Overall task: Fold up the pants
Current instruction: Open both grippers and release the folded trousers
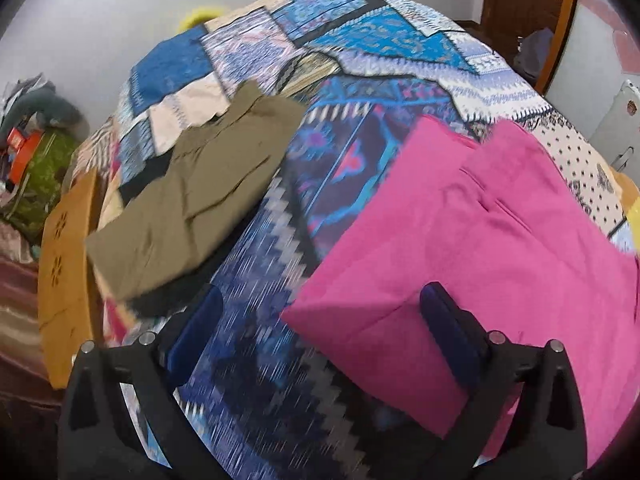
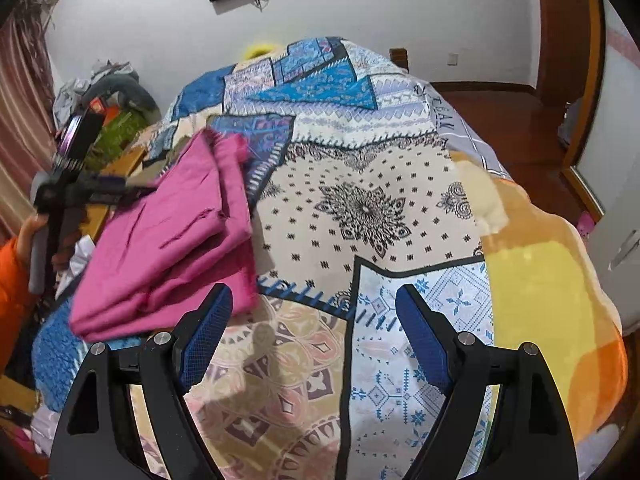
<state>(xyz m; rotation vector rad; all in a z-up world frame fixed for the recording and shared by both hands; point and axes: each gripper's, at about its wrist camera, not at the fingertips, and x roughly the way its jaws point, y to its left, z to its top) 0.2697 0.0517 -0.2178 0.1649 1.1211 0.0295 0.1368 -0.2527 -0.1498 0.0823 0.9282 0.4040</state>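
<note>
Folded pink pants (image 1: 480, 248) lie on the patchwork bedspread (image 1: 360, 40) at the right of the left wrist view. They also show in the right wrist view (image 2: 172, 248) at the left. Folded olive pants (image 1: 196, 196) lie further left on the bed. My left gripper (image 1: 320, 320) is open and empty above the bedspread, its right finger over the pink pants' near corner. My right gripper (image 2: 312, 324) is open and empty above the bedspread (image 2: 360, 208), to the right of the pink pants. The left gripper tool (image 2: 68, 184) shows at the far left of the right wrist view.
A wooden footboard (image 1: 68, 272) edges the bed on the left. Clutter and clothes (image 1: 28, 144) lie on the floor beyond it. A yellow-orange blanket (image 2: 552, 280) covers the bed's right side. A wooden door (image 1: 528, 12) and white wall stand behind.
</note>
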